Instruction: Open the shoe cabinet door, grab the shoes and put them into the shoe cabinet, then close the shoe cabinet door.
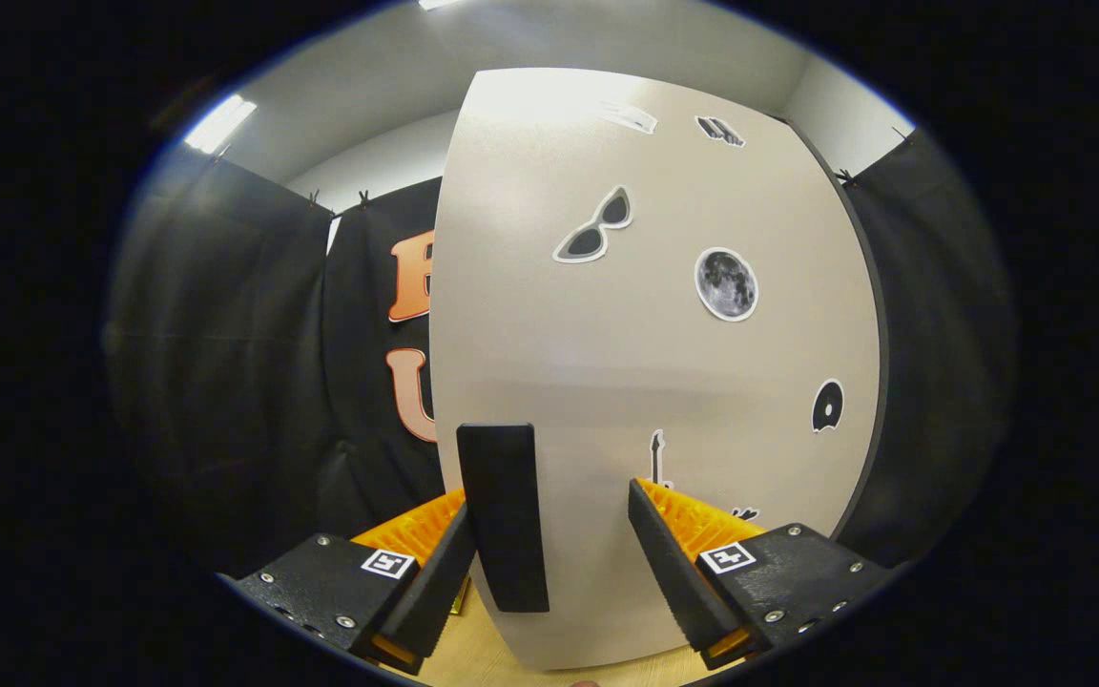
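Observation:
The beige shoe cabinet door (645, 363) stands close in front of me, with stickers of sunglasses, a moon and other shapes on it. Its black upright handle (504, 515) sits near the door's left edge. My gripper (549, 498) is open, and the handle lies between the two fingers. The left finger (437, 572) is right against the handle's side, while the right finger (669, 558) stands well apart from it. Whether the door is ajar I cannot tell.
Black booth cloth (254, 382) hangs to the left of the door's edge and also to its right. A strip of light wooden surface (478, 658) shows below the door, under the fingers. White walls and ceiling lights are above.

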`<state>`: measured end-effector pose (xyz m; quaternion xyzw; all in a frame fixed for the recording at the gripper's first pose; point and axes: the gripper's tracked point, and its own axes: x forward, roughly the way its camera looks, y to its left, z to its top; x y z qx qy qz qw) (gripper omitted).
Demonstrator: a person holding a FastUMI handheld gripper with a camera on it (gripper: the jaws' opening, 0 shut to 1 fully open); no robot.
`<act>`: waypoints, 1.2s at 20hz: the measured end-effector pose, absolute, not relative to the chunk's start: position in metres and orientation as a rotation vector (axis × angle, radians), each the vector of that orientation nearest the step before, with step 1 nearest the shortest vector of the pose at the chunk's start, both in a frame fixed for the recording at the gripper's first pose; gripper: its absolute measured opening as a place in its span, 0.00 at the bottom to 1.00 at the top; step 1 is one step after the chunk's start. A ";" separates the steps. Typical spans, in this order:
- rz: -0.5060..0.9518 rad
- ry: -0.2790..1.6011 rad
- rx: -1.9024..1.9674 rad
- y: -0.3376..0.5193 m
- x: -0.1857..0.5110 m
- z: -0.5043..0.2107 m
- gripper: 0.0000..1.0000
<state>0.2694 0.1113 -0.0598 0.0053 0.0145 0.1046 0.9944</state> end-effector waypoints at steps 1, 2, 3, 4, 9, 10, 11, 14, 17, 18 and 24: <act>0.190 0.025 0.007 0.112 0.272 -0.060 0.93; 0.171 0.025 0.002 0.113 0.273 -0.061 0.93; 0.149 0.021 0.001 0.114 0.276 -0.061 0.93; 0.130 0.019 0.002 0.115 0.277 -0.062 0.93; 0.053 -0.002 -0.008 0.117 0.283 -0.060 0.93; 0.040 -0.005 -0.015 0.118 0.285 -0.060 0.93; 0.030 -0.007 -0.023 0.118 0.285 -0.060 0.93; 0.005 -0.004 -0.033 0.120 0.286 -0.060 0.92; -0.006 0.004 -0.016 0.120 0.285 -0.061 0.93; -0.002 0.005 -0.010 0.123 0.286 -0.061 0.93; 0.013 -0.002 -0.015 0.129 0.266 -0.054 0.93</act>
